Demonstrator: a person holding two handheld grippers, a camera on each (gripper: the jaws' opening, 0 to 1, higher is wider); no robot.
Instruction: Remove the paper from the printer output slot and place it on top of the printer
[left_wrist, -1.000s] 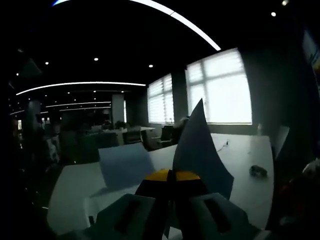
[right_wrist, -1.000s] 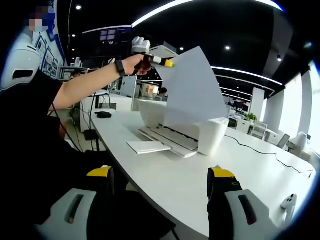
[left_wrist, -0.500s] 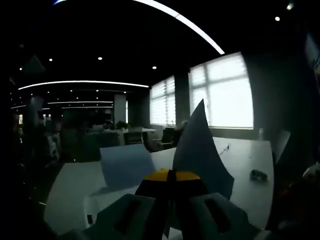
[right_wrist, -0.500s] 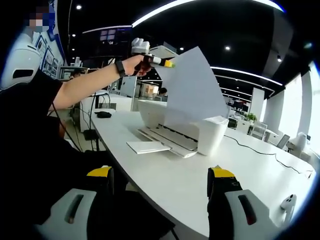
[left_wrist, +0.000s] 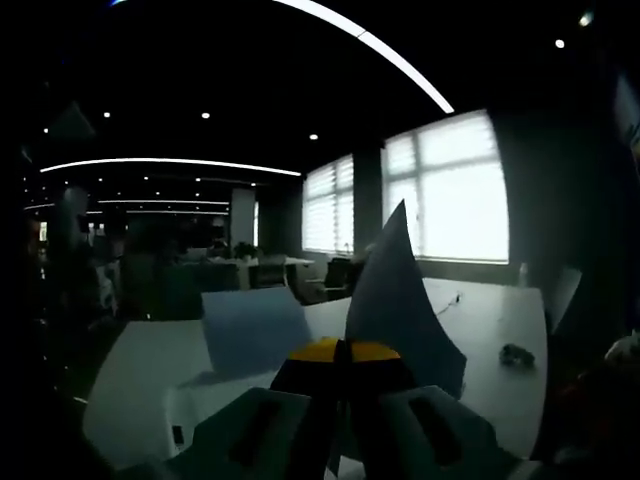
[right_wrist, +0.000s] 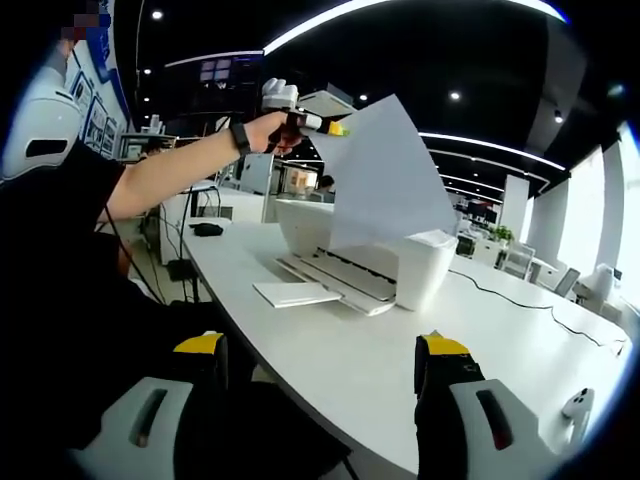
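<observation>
Left gripper view: left gripper (left_wrist: 337, 352), yellow-tipped jaws clenched on the white paper sheet (left_wrist: 400, 300). The sheet rises edge-on from the tips, one corner pointing up, over the glossy white desk (left_wrist: 150, 370).

Right gripper view: right gripper (right_wrist: 322, 360), jaws released and wide apart, nothing between them, low over the desk edge. The sheet hangs in the air above the boxy white plastic printer (right_wrist: 425, 265), pinched at its upper corner, clear of the output slot.

Paper judged light, floppy and crease-prone; a corner or edge pinch suits it. Lay it down flat.
</observation>
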